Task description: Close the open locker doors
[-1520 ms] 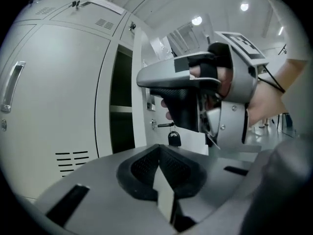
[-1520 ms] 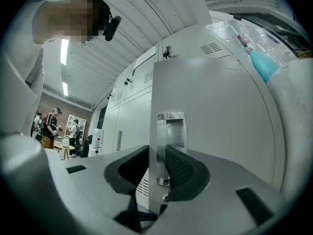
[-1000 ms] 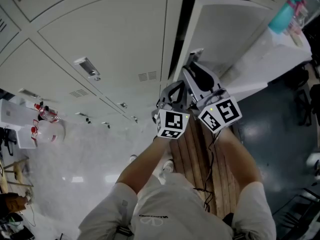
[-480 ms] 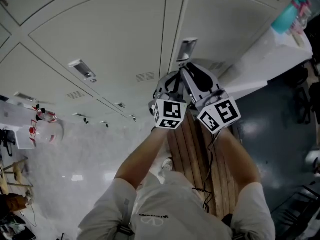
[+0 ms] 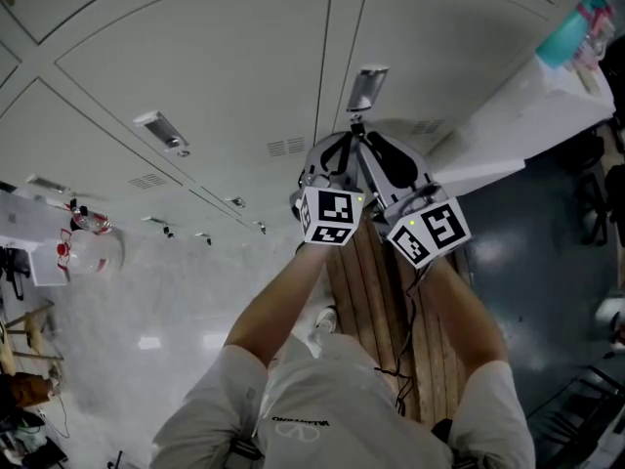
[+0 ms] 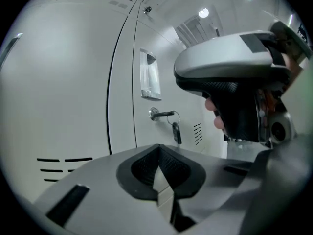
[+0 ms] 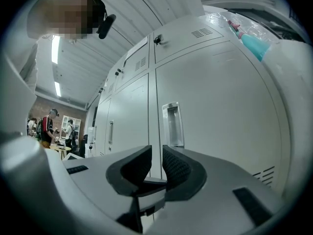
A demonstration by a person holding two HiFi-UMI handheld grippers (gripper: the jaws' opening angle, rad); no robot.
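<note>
**Locker door closed, both grippers level in front of it.**

The door (image 5: 459,37), ajar a second earlier with a dark gap down its left edge, now lies flush with the doors around it. Its recessed handle (image 5: 367,88) sits just above the two grippers, and a key (image 6: 175,132) hangs from its lock. The left gripper (image 6: 157,155) has its fingers (image 6: 139,168) pressed together on nothing. The right gripper (image 7: 156,165) has just been drawing its fingers (image 7: 178,168) in; a narrow gap remains, and only the seam between two doors shows through it. Neither gripper can be seen touching the door. The swing looks complete for this door and no other door in view stands open, though whether the latch has caught cannot be told.
</note>
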